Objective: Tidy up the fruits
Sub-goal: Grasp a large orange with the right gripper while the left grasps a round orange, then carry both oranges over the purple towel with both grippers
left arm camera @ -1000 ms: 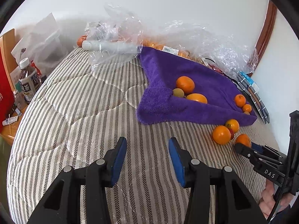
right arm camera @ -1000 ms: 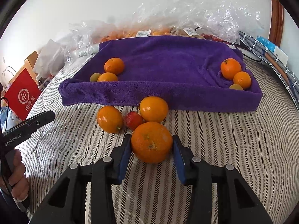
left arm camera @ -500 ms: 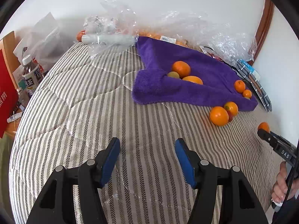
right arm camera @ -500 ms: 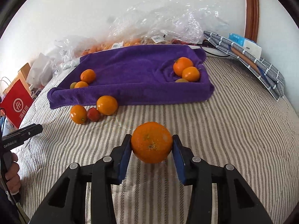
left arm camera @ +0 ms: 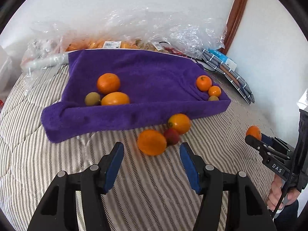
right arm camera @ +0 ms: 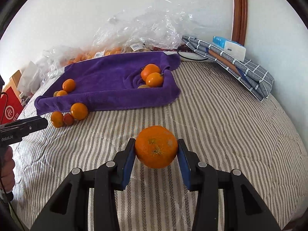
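A bed with a grey-and-white herringbone-striped quilted cover (right arm camera: 221,115) filled most of both views. On it, toward the white wall, lay a purple terry towel (left arm camera: 146,73) folded up along its near edge, and behind the towel sat a heap of crumpled clear plastic bags (right arm camera: 146,30) with orange fruit showing through. At the bed's far right corner rested a folded grey checked cloth (right arm camera: 240,71) with a small blue-and-white box (right arm camera: 229,45) on top. The right claw (right arm camera: 156,154) was clamped on a large round orange (right arm camera: 156,146), its blue pads pressing both sides of the fruit, which hung above the striped cover, well apart from the towel. The left claw (left arm camera: 151,163) stood with its blue pads apart and nothing between them, just short of three loose fruits on the cover beside the towel's near edge: an oval orange (left arm camera: 152,142), a rounder orange (left arm camera: 180,123) touching the towel, and a small red fruit (left arm camera: 171,136) wedged between them. On the towel's left side lay two oranges (left arm camera: 108,83) and a small green-brown fruit (left arm camera: 92,98); in its right corner sat two smaller oranges (left arm camera: 204,83) and another greenish fruit (left arm camera: 213,98).
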The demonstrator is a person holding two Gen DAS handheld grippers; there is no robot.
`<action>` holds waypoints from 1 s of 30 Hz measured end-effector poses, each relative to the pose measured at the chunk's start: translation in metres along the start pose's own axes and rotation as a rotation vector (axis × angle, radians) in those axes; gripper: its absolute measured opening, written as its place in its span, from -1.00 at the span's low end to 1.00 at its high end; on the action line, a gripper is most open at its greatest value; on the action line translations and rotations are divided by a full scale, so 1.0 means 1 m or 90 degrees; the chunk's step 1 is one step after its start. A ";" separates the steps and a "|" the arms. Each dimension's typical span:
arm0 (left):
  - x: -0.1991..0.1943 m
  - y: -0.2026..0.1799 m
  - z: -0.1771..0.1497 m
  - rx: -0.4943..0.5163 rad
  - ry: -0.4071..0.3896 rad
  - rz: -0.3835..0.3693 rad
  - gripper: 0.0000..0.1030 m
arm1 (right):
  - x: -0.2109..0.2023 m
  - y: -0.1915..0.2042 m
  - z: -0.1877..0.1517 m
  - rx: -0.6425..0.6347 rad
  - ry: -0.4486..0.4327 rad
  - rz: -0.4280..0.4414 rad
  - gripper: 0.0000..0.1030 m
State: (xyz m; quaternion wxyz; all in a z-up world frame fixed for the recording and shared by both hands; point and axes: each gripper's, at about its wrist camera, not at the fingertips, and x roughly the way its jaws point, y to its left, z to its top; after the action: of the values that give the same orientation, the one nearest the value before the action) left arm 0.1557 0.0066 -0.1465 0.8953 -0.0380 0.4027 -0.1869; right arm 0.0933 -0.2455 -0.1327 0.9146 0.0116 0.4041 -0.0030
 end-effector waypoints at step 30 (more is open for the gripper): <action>0.003 0.023 -0.010 -0.038 -0.025 0.025 -0.33 | 0.022 0.016 0.001 0.018 0.037 0.063 -0.18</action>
State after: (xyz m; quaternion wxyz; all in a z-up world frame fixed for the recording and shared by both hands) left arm 0.1569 0.0273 -0.1607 0.9048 -0.0607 0.3914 -0.1566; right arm 0.1092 -0.2298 -0.1475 0.9011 0.0449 0.4297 0.0371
